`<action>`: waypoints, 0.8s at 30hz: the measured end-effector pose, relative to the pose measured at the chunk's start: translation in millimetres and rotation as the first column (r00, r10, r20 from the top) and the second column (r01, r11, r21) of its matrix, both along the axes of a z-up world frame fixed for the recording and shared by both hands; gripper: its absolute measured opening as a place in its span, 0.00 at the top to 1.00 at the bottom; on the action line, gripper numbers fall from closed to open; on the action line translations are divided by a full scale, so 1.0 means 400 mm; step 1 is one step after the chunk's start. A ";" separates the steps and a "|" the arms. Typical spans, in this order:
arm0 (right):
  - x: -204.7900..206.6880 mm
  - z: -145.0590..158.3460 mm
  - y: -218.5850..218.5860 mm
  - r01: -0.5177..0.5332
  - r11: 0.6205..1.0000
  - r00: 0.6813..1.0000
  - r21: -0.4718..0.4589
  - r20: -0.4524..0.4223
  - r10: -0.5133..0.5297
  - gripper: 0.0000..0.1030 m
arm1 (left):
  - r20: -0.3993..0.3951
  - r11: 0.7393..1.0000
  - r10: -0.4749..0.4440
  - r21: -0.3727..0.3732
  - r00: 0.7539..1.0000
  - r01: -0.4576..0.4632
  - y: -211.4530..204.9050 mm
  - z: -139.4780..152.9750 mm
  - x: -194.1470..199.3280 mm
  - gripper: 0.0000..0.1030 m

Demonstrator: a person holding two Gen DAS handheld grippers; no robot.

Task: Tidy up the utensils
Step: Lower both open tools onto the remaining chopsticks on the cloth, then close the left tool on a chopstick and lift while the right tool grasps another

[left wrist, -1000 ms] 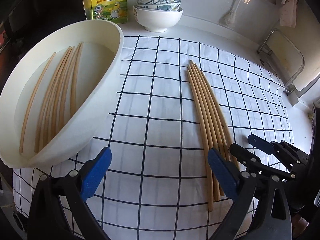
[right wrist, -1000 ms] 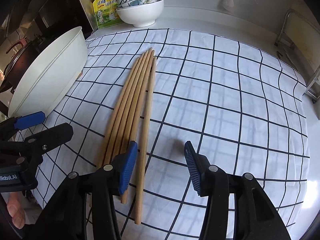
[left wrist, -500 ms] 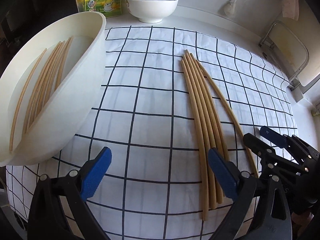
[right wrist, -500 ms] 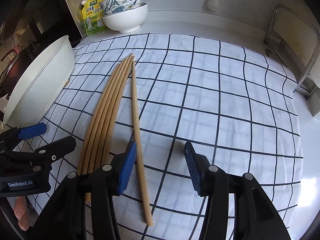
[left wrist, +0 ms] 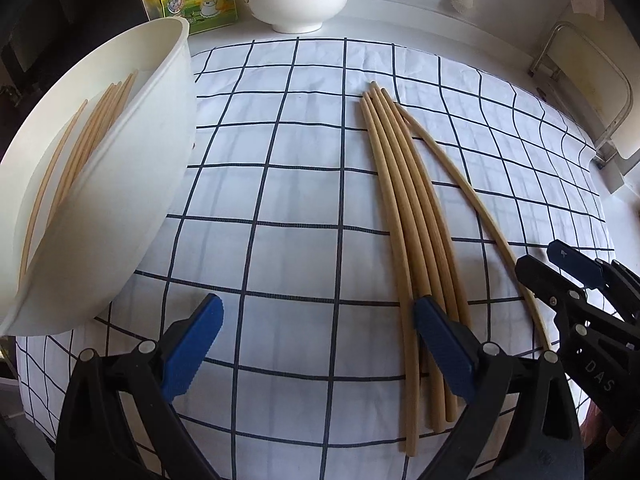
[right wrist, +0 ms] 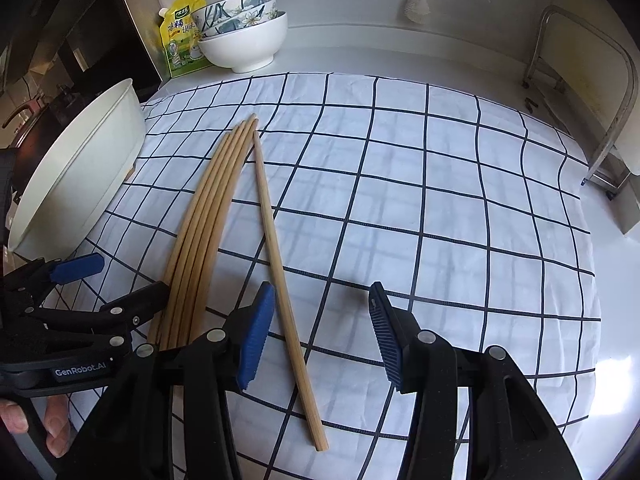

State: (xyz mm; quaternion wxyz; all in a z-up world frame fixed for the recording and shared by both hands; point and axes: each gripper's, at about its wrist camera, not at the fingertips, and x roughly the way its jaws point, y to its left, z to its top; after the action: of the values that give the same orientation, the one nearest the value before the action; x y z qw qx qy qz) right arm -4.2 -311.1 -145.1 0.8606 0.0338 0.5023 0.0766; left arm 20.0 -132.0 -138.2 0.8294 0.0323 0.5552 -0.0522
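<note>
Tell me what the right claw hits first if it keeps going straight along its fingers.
Most likely the single chopstick lying apart from the bundle, which runs between the right claw's open fingers; if it clears that, the checked cloth. Depth is uncertain.

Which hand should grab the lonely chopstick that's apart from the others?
Probably the right. The right gripper hangs open with the lone chopstick lying between its fingers. The left gripper, also open, sits over bare cloth beside the bundle of chopsticks, farther from the lone one.
</note>
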 end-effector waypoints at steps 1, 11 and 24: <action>0.000 0.001 0.000 -0.002 1.000 1.000 0.001 0.001 0.002 0.54 | -0.003 1.000 0.006 0.018 1.000 -0.006 -0.002 -0.003 0.008 0.08; 0.011 -0.002 0.017 -0.032 0.999 0.999 -0.021 0.011 0.032 0.54 | 0.005 0.997 0.043 0.065 0.999 -0.043 0.019 0.004 0.012 0.08; 0.039 -0.010 0.080 -0.114 0.987 0.992 -0.113 0.045 0.119 0.80 | 0.043 0.999 0.031 0.018 0.999 -0.031 -0.028 0.003 0.079 0.32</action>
State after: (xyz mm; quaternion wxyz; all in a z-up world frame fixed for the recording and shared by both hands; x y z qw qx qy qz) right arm 11.3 -279.3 -149.0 0.8678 -0.0450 0.4847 0.0998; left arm 51.6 -143.1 -136.9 0.8416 0.0325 0.5381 -0.0334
